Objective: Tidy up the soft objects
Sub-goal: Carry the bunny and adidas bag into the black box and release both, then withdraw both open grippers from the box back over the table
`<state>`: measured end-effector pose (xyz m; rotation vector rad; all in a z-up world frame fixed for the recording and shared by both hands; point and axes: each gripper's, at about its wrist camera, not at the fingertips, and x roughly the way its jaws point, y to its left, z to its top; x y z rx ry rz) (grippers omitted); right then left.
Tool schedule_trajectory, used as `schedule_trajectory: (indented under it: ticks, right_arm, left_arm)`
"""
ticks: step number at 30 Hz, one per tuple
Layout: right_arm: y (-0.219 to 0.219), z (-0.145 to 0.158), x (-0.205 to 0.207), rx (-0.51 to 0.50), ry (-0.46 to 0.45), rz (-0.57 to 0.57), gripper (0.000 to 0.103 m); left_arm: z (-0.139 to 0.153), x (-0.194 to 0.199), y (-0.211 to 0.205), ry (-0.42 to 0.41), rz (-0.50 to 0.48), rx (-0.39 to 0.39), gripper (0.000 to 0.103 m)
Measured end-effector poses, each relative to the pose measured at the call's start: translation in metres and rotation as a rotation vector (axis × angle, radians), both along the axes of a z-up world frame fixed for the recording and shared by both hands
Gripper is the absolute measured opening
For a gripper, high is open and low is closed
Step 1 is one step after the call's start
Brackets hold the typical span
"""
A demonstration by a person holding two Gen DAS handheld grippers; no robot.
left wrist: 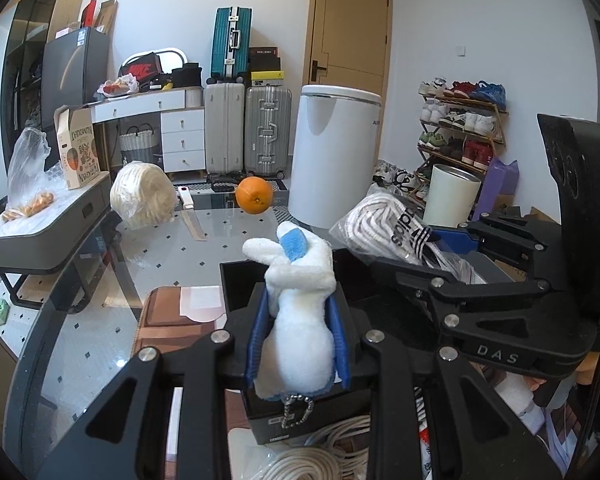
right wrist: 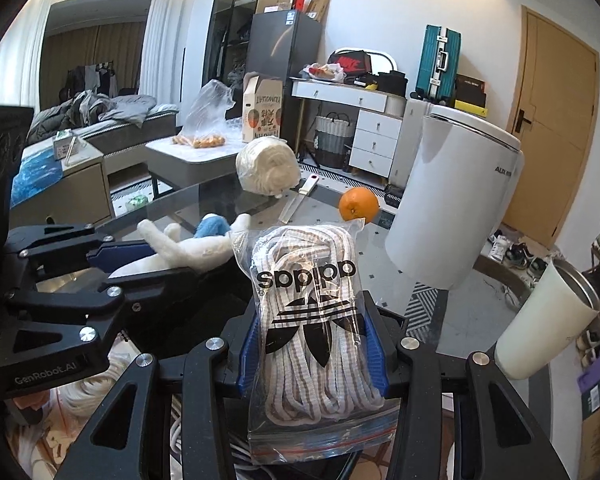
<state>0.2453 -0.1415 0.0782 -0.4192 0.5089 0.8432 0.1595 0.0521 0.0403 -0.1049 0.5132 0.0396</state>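
Cluttered bedroom, glass table (left wrist: 204, 240) — left gripper (left wrist: 298, 344) clamps the plush toy (left wrist: 296, 320), right gripper (right wrist: 312, 352) clamps the bagged laces (right wrist: 312, 320).

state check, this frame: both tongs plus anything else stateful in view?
left tongs: shut on plush toy
plush toy: gripped, held up
right tongs: shut on bag of laces
bag of laces: sealed, gripped, logo upside down
orange: loose on glass table
door: closed
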Motion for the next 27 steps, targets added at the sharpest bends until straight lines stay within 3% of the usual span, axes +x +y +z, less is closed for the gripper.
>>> schedule_trajectory:
  ticks: [8, 9, 11, 18, 19, 23, 27]
  right_arm:
    - [0.0, -0.004, 0.005, -0.054, 0.041, 0.02, 0.044]
    - [0.002, -0.005, 0.006, -0.065, 0.042, 0.028, 0.044]
    - [0.005, -0.007, 0.006, -0.086, 0.069, 0.057, 0.044]
    - [0.01, -0.011, 0.004, -0.132, 0.092, 0.116, 0.054]
    - [0.009, -0.011, 0.003, -0.132, 0.088, 0.115, 0.058]
    - [-0.003, -0.005, -0.001, -0.106, 0.07, 0.112, 0.077]
    - [-0.021, 0.004, -0.008, -0.077, 0.057, 0.069, 0.084]
  left_arm:
    - [-0.006, 0.006, -0.007, 0.035, -0.024, 0.031, 0.029]
    - [-0.007, 0.006, -0.007, 0.04, -0.021, 0.039, 0.032]
    - [-0.008, 0.006, -0.008, 0.049, -0.015, 0.046, 0.056]
    - [-0.006, 0.001, -0.008, 0.056, -0.02, 0.054, 0.06]
    - [-0.006, 0.0, -0.008, 0.056, -0.023, 0.055, 0.063]
    - [-0.001, -0.011, -0.007, 0.027, -0.006, 0.05, 0.093]
    - [0.004, -0.025, -0.003, 0.003, 0.008, 0.028, 0.095]
